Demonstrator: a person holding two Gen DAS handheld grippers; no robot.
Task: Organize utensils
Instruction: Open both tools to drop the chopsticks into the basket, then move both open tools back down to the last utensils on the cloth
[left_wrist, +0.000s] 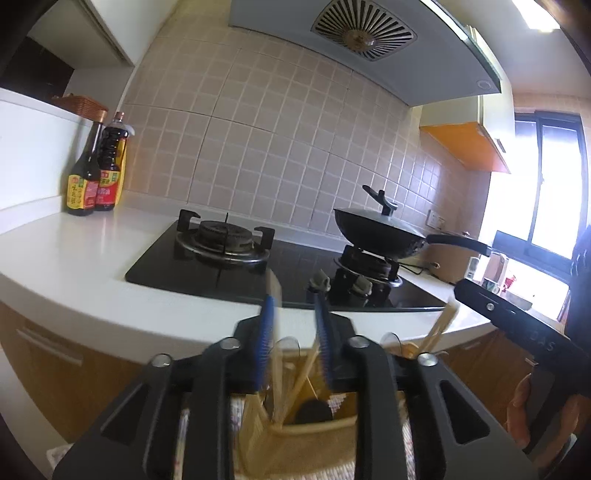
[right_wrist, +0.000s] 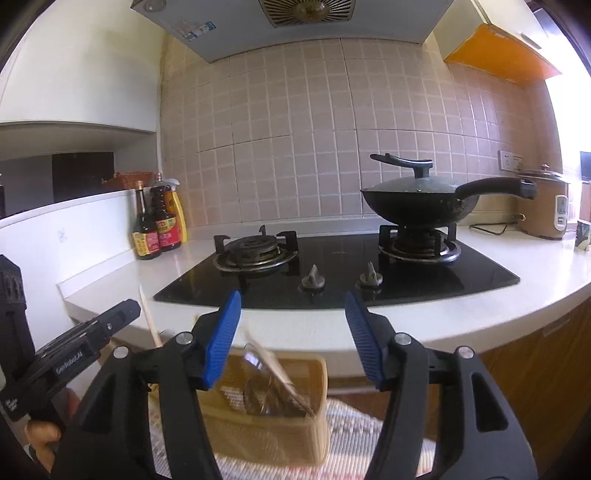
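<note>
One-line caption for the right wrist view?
Right tool, jaws open, above a woven utensil basket holding clear utensils, facing a gas hob with a lidded wok.

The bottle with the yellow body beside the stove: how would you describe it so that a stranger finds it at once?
Start at the black hob and go left along the white counter to three bottles at the wall. The yellow bottle stands hindmost, behind two dark sauce bottles; it alone is yellow.
</note>
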